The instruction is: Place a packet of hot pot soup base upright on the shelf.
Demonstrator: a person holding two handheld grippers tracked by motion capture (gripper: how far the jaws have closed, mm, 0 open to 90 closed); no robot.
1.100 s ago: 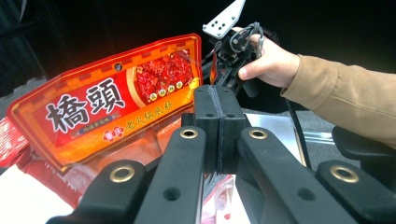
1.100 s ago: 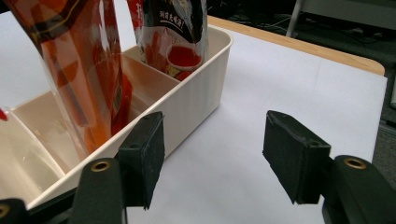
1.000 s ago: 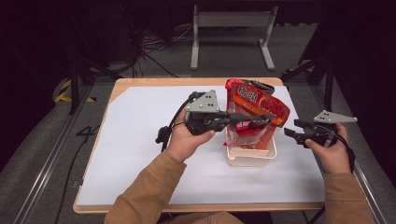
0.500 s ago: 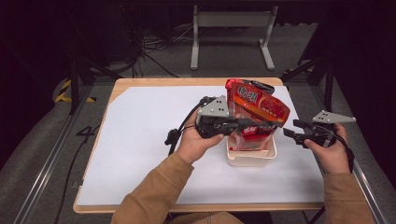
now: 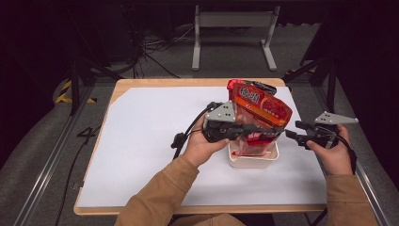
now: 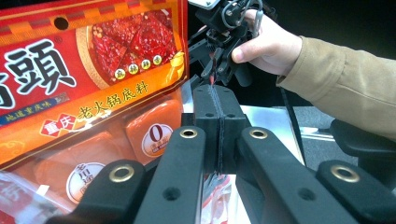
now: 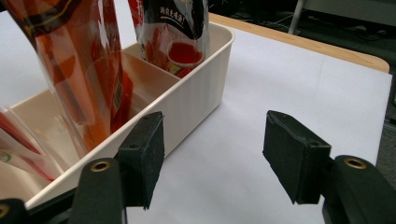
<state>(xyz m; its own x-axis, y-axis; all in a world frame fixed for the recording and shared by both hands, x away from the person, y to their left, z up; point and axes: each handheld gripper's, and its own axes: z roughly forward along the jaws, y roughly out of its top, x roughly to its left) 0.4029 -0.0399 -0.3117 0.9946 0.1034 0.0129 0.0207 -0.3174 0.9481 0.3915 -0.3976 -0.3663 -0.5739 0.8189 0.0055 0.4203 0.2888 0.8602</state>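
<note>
Red sauce packets stand in white bin, tabletop at 3 o'clock. Left gripper jaws shut, nothing visibly pinched, beside front packet. Right gripper jaws wide, empty. Judged: packing nearly finished; packets need seating.

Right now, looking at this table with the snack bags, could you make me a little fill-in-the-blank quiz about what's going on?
1. The red sauce packets stand in a cream-coloured ____.
2. The left gripper has its jaws fully ____.
3. The right gripper has its jaws ____, with nothing between them.
4. The table is covered by a sheet coloured ____.

Missing words: bin; shut; open; white
</note>
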